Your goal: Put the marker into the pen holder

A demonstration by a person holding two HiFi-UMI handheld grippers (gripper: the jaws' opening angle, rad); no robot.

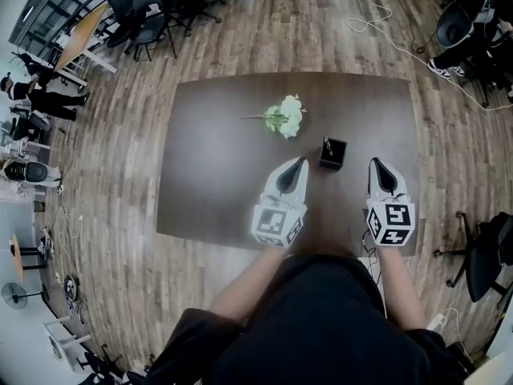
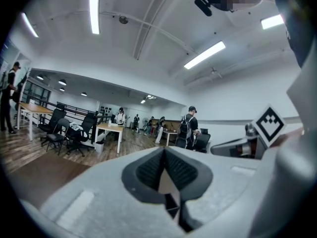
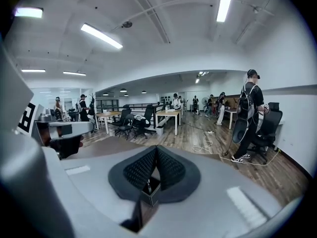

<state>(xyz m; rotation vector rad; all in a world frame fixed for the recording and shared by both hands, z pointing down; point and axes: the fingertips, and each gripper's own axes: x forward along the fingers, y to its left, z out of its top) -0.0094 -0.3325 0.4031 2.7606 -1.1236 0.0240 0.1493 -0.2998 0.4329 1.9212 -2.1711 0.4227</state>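
Note:
A small black pen holder (image 1: 333,153) stands on the dark brown table (image 1: 216,167), right of centre. A dark marker (image 1: 327,144) sticks up out of it. My left gripper (image 1: 302,161) points at the holder from its near left, and its jaws meet at the tip with nothing between them. My right gripper (image 1: 373,162) lies to the holder's right, its jaws also closed together and empty. In the right gripper view the holder (image 3: 150,192) shows through the gap under the shut jaws (image 3: 156,150). In the left gripper view the jaws (image 2: 164,152) touch at the tip.
A white-green flower bunch (image 1: 285,116) lies on the table beyond the holder. Office chairs (image 1: 148,22), desks and several people stand around the room. Cables (image 1: 385,30) trail over the wooden floor at the far right.

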